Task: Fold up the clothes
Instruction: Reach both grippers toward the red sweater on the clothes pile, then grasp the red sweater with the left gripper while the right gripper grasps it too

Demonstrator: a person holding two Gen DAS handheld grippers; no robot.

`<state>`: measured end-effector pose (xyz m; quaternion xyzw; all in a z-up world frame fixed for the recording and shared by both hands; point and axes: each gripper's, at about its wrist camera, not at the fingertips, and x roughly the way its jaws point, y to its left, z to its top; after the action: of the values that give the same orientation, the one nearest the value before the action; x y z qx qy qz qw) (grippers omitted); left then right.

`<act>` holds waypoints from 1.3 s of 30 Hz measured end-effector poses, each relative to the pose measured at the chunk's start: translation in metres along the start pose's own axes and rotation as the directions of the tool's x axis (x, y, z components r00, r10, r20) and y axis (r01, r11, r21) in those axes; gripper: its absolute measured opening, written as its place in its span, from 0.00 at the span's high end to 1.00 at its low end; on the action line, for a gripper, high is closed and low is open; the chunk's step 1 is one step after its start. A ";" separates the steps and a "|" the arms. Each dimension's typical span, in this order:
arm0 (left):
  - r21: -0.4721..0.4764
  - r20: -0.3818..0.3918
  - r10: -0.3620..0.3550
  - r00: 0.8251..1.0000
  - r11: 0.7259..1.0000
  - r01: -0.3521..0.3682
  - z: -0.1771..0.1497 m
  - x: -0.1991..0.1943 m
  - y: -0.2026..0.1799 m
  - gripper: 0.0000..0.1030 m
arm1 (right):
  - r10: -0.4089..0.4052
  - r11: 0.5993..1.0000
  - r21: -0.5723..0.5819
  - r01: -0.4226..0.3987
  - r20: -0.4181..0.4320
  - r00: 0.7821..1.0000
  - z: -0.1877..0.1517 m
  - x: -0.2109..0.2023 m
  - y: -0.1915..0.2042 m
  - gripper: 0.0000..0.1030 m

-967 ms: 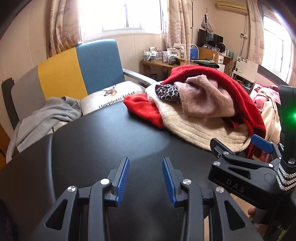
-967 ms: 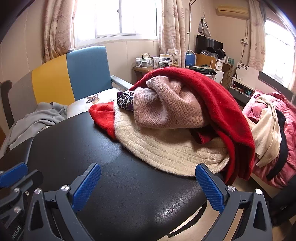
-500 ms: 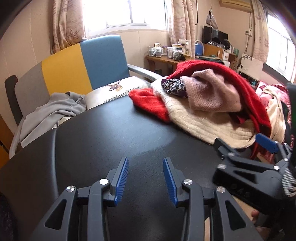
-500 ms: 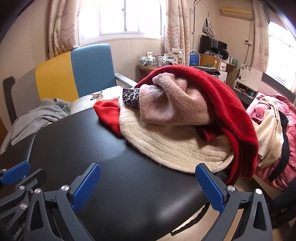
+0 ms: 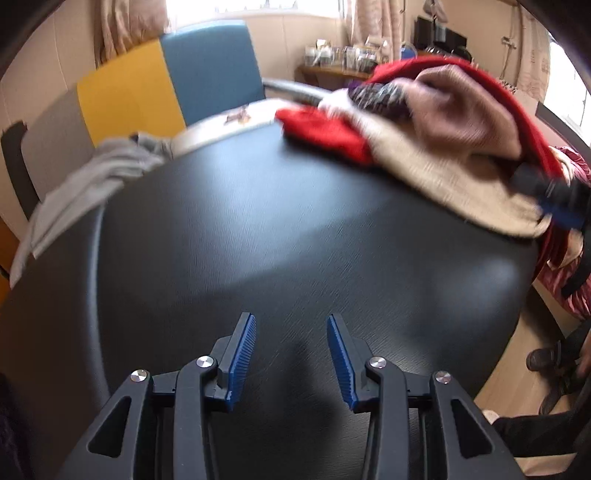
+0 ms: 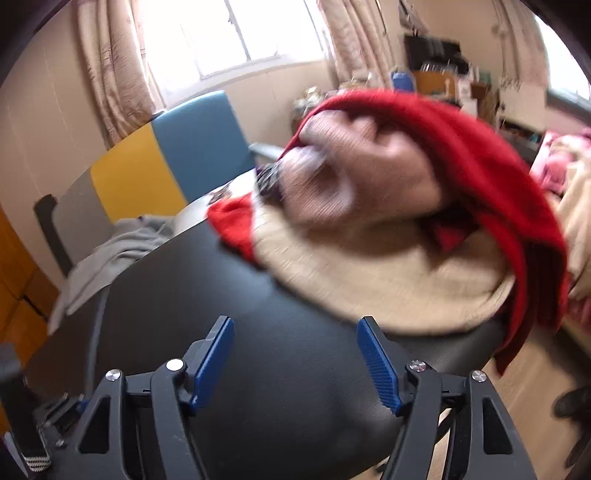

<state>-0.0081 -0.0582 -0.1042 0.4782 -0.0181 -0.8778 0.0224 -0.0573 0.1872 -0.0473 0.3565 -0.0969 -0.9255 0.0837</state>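
A: Where are the clothes?
B: The clothes pile (image 6: 388,229) rests on the tabletop (image 5: 295,229), far edge. Right claw (image 6: 295,363) is closing, empty; left claw (image 5: 291,363) stays released, empty. Pinch one garment's edge only.

You are working in a lived-in home room: curtains (image 6: 118,62) are hanging at a bright window (image 6: 229,33), a blue-and-yellow armchair (image 6: 166,166) is standing behind the black table (image 5: 295,229), and clothes (image 6: 406,206) are lying heaped about.
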 end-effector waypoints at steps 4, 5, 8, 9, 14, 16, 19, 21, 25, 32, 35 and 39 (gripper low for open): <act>-0.054 -0.059 -0.042 0.997 0.998 0.039 -0.009 0.023 0.020 0.60 | -0.076 0.995 -0.056 0.081 0.084 0.994 0.035 0.000 -0.014 0.30; -0.070 -0.064 -0.059 0.996 0.996 0.054 -0.010 0.027 0.024 0.60 | -0.092 0.994 -0.053 0.098 0.100 0.991 0.046 0.001 -0.019 0.28; -0.087 -0.038 -0.090 0.995 0.992 0.087 -0.012 0.027 0.031 0.59 | -0.143 0.988 -0.043 0.150 0.146 0.979 0.079 0.007 -0.034 0.11; -0.086 -0.035 -0.096 0.995 0.992 0.093 -0.013 0.028 0.033 0.58 | -0.160 0.985 -0.040 0.169 0.161 0.974 0.090 0.009 -0.039 0.09; -0.111 -0.010 -0.143 0.990 0.984 0.141 -0.017 0.029 0.033 0.46 | -0.323 0.938 -0.077 0.338 0.160 0.933 0.147 0.051 -0.062 0.00; -0.117 -0.005 -0.156 0.988 0.981 0.155 -0.017 0.030 0.030 0.43 | -0.361 0.925 -0.080 0.371 0.116 0.925 0.165 0.076 -0.075 0.00; -0.099 -0.008 -0.147 0.989 0.984 0.146 -0.015 0.030 0.026 0.39 | -0.353 0.935 -0.048 0.353 0.009 0.936 0.178 0.113 -0.100 0.00; -0.083 -0.001 -0.132 0.991 0.988 0.131 -0.016 0.029 0.025 0.39 | -0.328 0.944 -0.035 0.327 -0.006 0.945 0.180 0.121 -0.106 0.00; -0.065 0.013 -0.110 0.994 0.992 0.110 -0.020 0.028 0.022 0.35 | -0.225 0.974 0.001 0.225 -0.041 0.973 0.181 0.121 -0.110 0.21; -0.083 -0.012 -0.141 0.990 0.987 0.139 -0.014 0.027 0.029 0.35 | 0.292 0.903 0.301 -0.307 0.096 0.952 0.174 0.072 -0.116 0.86; -0.113 -0.023 -0.149 0.989 0.983 0.146 -0.014 0.024 0.035 0.35 | 0.517 0.800 0.293 -0.523 0.106 0.850 0.155 0.061 -0.076 1.00; -0.147 0.014 -0.155 0.988 0.977 0.155 -0.012 0.005 0.052 0.36 | 0.685 0.710 0.229 -0.666 -0.006 0.728 0.105 0.060 0.003 0.99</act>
<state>0.0007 -0.1100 -0.1120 0.4742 0.0844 -0.8763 -0.0108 -0.1717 0.1832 -0.0087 0.3447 -0.3143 -0.7976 0.3823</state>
